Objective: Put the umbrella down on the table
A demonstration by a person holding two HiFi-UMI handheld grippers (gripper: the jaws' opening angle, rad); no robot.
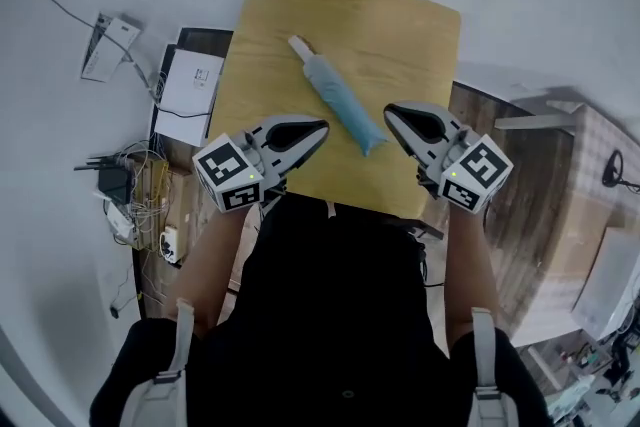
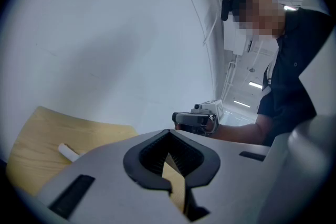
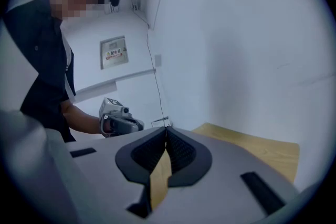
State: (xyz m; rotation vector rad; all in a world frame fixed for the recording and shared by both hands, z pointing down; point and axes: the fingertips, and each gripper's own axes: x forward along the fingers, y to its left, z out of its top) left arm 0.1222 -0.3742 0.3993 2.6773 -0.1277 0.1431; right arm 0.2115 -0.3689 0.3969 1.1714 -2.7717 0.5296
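Note:
The folded light-blue umbrella (image 1: 336, 96) with its white handle (image 1: 300, 45) lies slantwise on the wooden table (image 1: 410, 35). Both grippers hover over the table's near edge, apart from the umbrella, one on each side of its near end. My left gripper (image 1: 322, 128) is shut and holds nothing; its tips (image 2: 169, 131) meet. My right gripper (image 1: 392, 113) is shut as well, tips (image 3: 166, 129) touching, nothing held. The left gripper view catches the white handle (image 2: 68, 152) on the table (image 2: 37, 134). Each gripper view shows the other gripper in the person's hand.
Left of the table, the white floor holds a white box (image 1: 190, 83), a small white device (image 1: 110, 45) and a tangle of cables and power strips (image 1: 130, 200). Dark wooden boards (image 1: 530, 205) lie to the right. A white wall stands behind the table.

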